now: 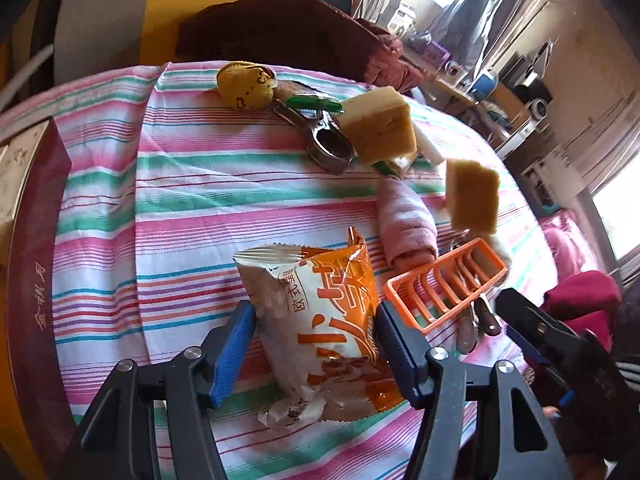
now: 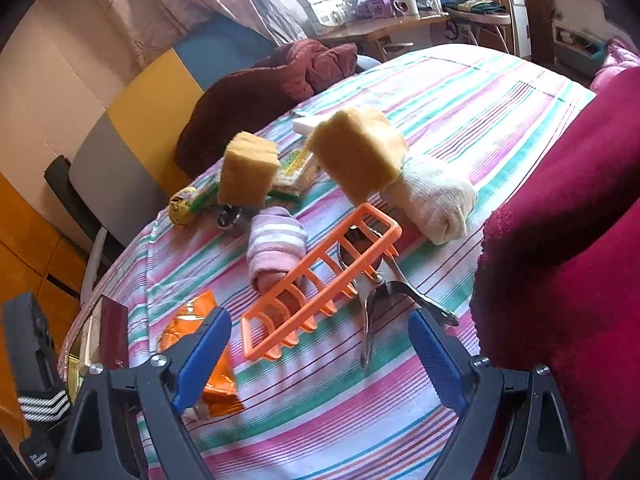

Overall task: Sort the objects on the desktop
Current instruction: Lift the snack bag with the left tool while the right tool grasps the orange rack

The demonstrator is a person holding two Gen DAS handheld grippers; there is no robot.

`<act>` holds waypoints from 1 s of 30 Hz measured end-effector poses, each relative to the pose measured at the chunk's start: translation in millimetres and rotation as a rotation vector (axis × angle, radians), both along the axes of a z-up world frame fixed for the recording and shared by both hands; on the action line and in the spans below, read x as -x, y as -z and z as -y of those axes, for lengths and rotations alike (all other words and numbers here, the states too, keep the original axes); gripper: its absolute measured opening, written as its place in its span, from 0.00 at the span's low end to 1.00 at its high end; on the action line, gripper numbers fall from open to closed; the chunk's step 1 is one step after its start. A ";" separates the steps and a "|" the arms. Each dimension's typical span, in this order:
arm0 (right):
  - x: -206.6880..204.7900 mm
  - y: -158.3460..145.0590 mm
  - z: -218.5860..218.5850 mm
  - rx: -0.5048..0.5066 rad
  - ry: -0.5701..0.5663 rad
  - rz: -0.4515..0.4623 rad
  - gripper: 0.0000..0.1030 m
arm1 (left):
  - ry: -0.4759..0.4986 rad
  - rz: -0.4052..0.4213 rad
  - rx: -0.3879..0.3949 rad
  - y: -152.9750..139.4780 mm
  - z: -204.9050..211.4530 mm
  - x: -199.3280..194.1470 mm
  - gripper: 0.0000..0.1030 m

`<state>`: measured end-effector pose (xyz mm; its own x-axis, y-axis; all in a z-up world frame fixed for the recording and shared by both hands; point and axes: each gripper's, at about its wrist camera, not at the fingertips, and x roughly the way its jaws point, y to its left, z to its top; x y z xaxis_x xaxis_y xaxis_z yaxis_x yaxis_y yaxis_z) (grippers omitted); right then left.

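Observation:
An orange-and-white snack packet (image 1: 320, 320) lies flat on the striped cloth (image 1: 180, 200). My left gripper (image 1: 314, 308) straddles it, a blue pad close to each side; the packet is not squeezed and the gripper is open. In the right wrist view my right gripper (image 2: 318, 314) is open just in front of an orange plastic rack (image 2: 324, 272), with nothing between its pads. The packet (image 2: 186, 316) sits by its left fingertip and a metal clamp (image 2: 376, 300) by its right one. One right finger (image 1: 524, 312) shows beyond the rack (image 1: 444, 282).
Further back lie two sponge blocks (image 2: 250, 174) (image 2: 356, 156), a pink sock roll (image 2: 276, 244), a white sock roll (image 2: 436, 204), a yellow plush toy (image 1: 246, 86), a metal press (image 1: 320, 140) and a green clip (image 1: 316, 104). A dark red box (image 1: 36, 240) borders the left, red fabric (image 2: 560, 240) the right.

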<state>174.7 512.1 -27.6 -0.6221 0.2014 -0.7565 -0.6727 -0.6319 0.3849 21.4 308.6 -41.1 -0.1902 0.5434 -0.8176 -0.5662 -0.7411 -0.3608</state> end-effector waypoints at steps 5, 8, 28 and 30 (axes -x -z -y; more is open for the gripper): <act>12.4 1.3 1.9 -0.025 -0.021 0.018 0.83 | 0.019 -0.042 0.017 -5.6 13.1 -2.5 0.54; 26.8 0.9 2.0 -0.058 -0.029 0.060 0.83 | 0.016 -0.052 0.028 -7.4 23.0 -6.5 0.53; 53.6 30.5 19.9 -0.124 -0.202 0.194 0.31 | -0.041 -0.017 -0.046 5.4 45.3 -7.2 0.61; 49.2 29.4 21.1 -0.115 -0.210 0.182 0.30 | -0.027 -0.026 -0.046 3.7 45.0 -9.1 0.57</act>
